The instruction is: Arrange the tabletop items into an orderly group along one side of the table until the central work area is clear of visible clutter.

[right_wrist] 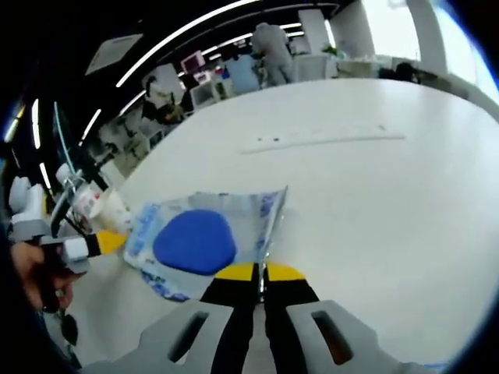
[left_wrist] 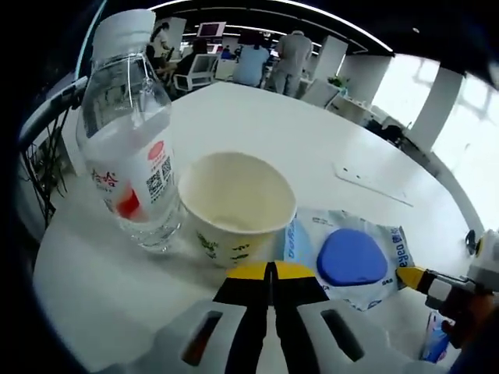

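Right claw [right_wrist: 261, 273] pinches edge of clear plastic packet with blue round pad [right_wrist: 204, 238]; left claw [left_wrist: 271, 270] closed empty beside cream paper cup [left_wrist: 236, 206], white worktop [left_wrist: 312, 140].

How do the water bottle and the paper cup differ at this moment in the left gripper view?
The water bottle is clear plastic with a white cap on; the paper cup is opaque, cream-coloured and open-topped. The bottle stands taller than the cup. The bottle carries a white label with red print; the cup has green print on its side. Both stand upright, side by side on the white table.
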Available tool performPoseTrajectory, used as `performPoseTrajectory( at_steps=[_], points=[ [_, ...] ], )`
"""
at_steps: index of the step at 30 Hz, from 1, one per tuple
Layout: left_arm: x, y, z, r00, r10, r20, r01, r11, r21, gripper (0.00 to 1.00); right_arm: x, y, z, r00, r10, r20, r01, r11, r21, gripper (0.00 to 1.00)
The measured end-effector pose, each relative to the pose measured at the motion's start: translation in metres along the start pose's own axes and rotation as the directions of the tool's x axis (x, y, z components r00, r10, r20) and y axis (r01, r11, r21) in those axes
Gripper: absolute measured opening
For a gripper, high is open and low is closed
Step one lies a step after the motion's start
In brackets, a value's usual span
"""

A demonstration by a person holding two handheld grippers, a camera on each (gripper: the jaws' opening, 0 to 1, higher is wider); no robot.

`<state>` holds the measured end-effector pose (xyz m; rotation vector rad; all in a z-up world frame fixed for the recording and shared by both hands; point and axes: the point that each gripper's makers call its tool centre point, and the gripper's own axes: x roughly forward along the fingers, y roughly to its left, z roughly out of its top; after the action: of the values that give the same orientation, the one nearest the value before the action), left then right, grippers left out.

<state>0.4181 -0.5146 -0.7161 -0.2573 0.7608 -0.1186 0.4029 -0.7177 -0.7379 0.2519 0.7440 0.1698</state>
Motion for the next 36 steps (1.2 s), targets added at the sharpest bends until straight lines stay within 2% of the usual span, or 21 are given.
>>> performPoseTrajectory(
  at_steps=[9,15,20,26,28,36],
  points=[
    [-0.003,0.001,-0.008,1.0,-0.006,-0.006,0.006,1.0,-0.006,0.0,-0.001,-0.005,0.004,1.0,-0.009,0.02,0.01,0.999,-0.032,0.17],
    [-0.015,0.001,-0.015,1.0,-0.023,0.011,0.023,0.999,0.031,0.0,-0.011,-0.012,0.015,0.998,-0.026,0.059,0.029,0.999,-0.046,0.19],
    [-0.02,0.002,-0.031,0.999,-0.04,0.002,0.04,0.999,0.027,0.0,-0.019,-0.017,0.016,0.997,-0.031,0.07,0.033,0.999,-0.031,0.19],
    [-0.027,0.006,-0.043,0.999,-0.04,-0.004,0.04,0.999,0.029,0.0,-0.033,-0.015,0.013,0.998,-0.015,0.068,0.02,0.997,-0.069,0.31],
    [-0.029,0.003,-0.042,0.998,-0.063,0.017,0.062,0.996,0.06,0.0,-0.038,-0.016,0.013,0.997,-0.017,0.074,0.021,0.998,-0.057,0.32],
    [-0.044,-0.011,-0.035,0.987,-0.142,0.082,0.135,0.987,0.082,0.08,-0.056,-0.021,0.014,0.995,-0.015,0.099,0.022,0.997,-0.073,0.38]
  ],
)
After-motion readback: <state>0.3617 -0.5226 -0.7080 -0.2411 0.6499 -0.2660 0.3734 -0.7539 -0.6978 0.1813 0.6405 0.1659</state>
